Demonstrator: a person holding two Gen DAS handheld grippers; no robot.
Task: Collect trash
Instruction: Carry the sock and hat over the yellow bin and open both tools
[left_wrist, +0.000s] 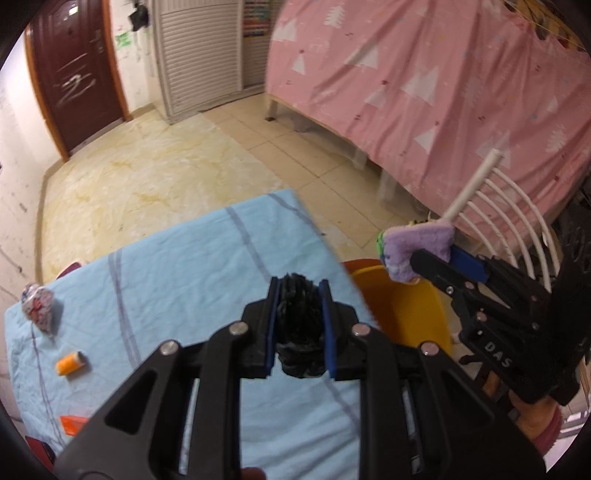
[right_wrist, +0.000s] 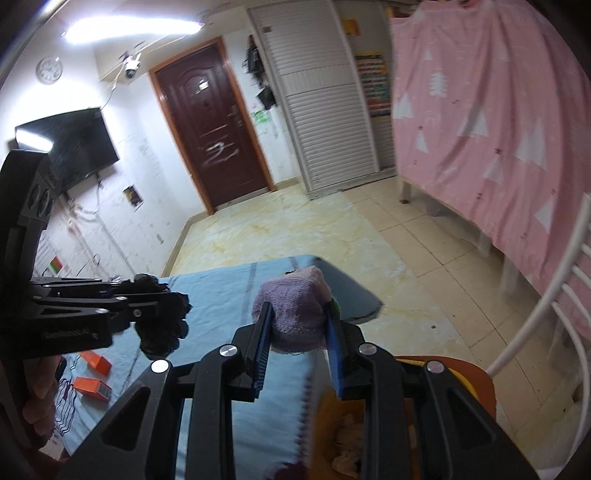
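Note:
My left gripper (left_wrist: 299, 291) is shut on a crumpled black plastic bag (left_wrist: 300, 325), held above the blue cloth-covered table (left_wrist: 184, 280); it also shows in the right wrist view (right_wrist: 162, 321). My right gripper (right_wrist: 297, 314) is shut on a purple cloth (right_wrist: 295, 314), held over the table's right edge above an orange bin (left_wrist: 406, 314). The cloth shows in the left wrist view (left_wrist: 417, 251) too. The bin (right_wrist: 476, 376) holds some crumpled paper.
On the table lie a patterned wrapper (left_wrist: 38, 310), an orange spool (left_wrist: 70, 363) and orange boxes (right_wrist: 92, 387). A white chair (left_wrist: 517, 218) and a bed with a pink sheet (left_wrist: 443, 81) stand at the right. A brown door (right_wrist: 214, 136) is beyond the open floor.

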